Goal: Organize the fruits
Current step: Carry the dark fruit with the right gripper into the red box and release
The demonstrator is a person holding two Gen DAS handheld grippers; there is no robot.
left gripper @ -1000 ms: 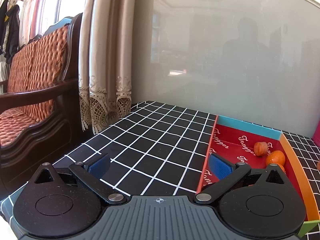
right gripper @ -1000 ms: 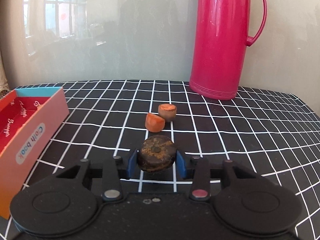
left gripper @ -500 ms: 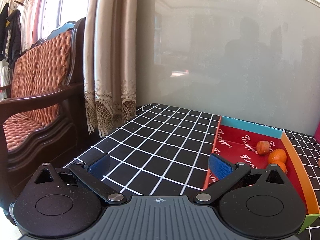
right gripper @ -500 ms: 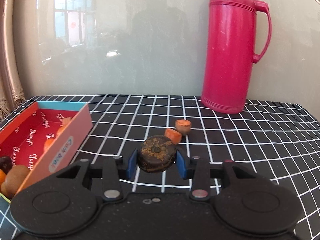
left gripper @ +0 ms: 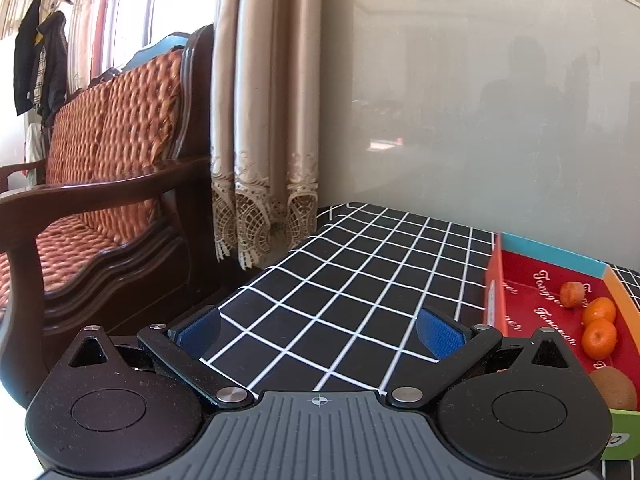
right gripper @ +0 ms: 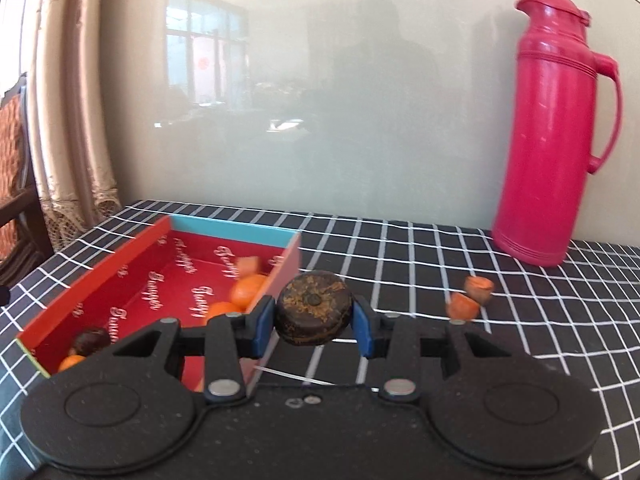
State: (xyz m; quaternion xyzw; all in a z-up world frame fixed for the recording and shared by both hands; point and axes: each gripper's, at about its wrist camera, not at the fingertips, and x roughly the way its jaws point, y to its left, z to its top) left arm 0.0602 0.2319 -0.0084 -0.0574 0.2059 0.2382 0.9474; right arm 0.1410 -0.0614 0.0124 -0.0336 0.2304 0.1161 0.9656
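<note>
Fruit is the matter here: a dark brown, flattened round fruit sits clamped between the blue pads of the right gripper, held clear of the checked tablecloth. It is disc-shaped, so it has no real long axis across its face; its short axis runs forward along the fingers, the flat face with its central button turned back toward the camera, and the pads press on its rounded rim from either side.

The relation that counts is fruit to box. The open red box lies to the left of the held fruit and runs lengthwise away from the camera, its near right-hand wall passing just behind the left pad in this view (whether the fruit hangs over the wall or just outside it I cannot tell). Inside lie small oranges and, toward the near end, a dark fruit. My reading is that a short carry to the left would bring the disc over the red floor.

Two orange fruit pieces remain on the cloth to the right, near the pink thermos.

The left gripper stands wide with nothing between its fingers, over bare cloth, the box off to its right; the right hand is plainly the nearer one.
</note>
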